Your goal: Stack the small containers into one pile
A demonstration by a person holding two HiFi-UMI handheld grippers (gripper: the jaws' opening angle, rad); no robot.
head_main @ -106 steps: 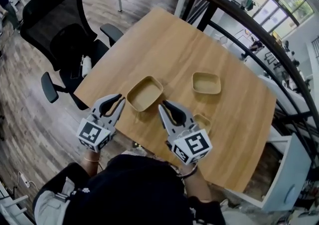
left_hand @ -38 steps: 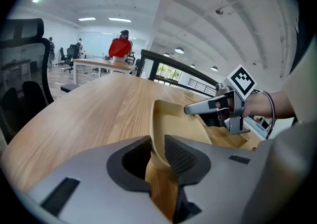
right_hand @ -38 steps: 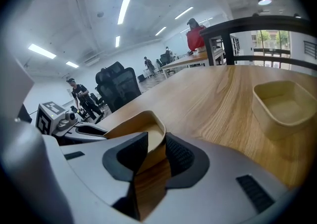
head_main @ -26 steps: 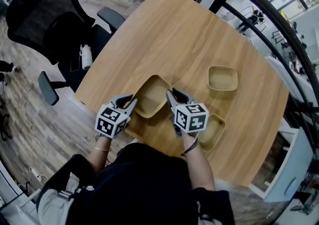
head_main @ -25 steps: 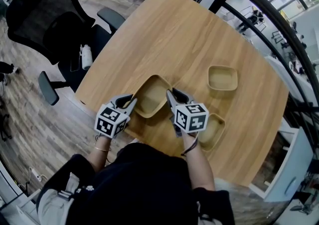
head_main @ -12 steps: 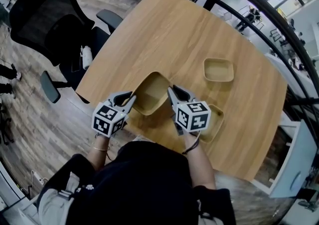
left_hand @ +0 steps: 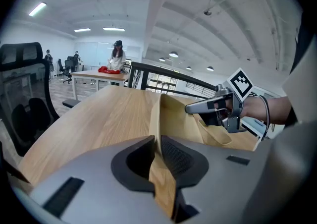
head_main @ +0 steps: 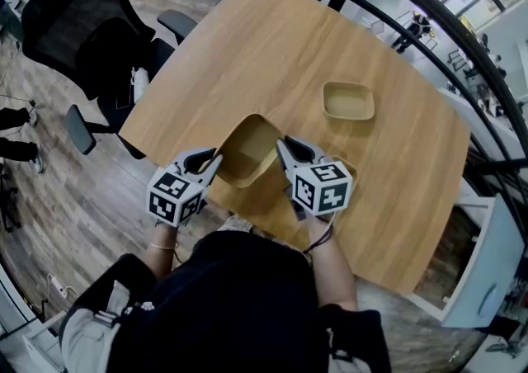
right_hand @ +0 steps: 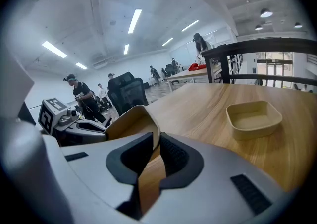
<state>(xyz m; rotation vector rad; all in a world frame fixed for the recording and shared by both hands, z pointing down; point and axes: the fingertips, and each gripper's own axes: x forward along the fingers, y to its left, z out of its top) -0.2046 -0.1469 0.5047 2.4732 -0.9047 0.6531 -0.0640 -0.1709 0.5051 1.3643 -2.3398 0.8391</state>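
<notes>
A large tan container (head_main: 247, 147) hangs tilted above the wooden table (head_main: 272, 41), held by both grippers. My left gripper (head_main: 213, 162) is shut on its near left rim (left_hand: 159, 119). My right gripper (head_main: 285, 148) has the right rim (right_hand: 148, 128) between its pads, and its jaws are still closing on it. One small tan container (head_main: 347, 101) sits further back on the table, also in the right gripper view (right_hand: 253, 118). A second small container (head_main: 350, 170) is mostly hidden behind the right gripper's marker cube.
A black office chair (head_main: 82, 33) stands by the table's left corner. A dark railing (head_main: 429, 25) runs along the far right side. The near table edge lies just under my grippers. People stand in the background of both gripper views.
Four seconds ago both grippers stood open beside the large container as it lay flat. Both now clamp its rim, and over the last second it has risen and tilted off the table.
</notes>
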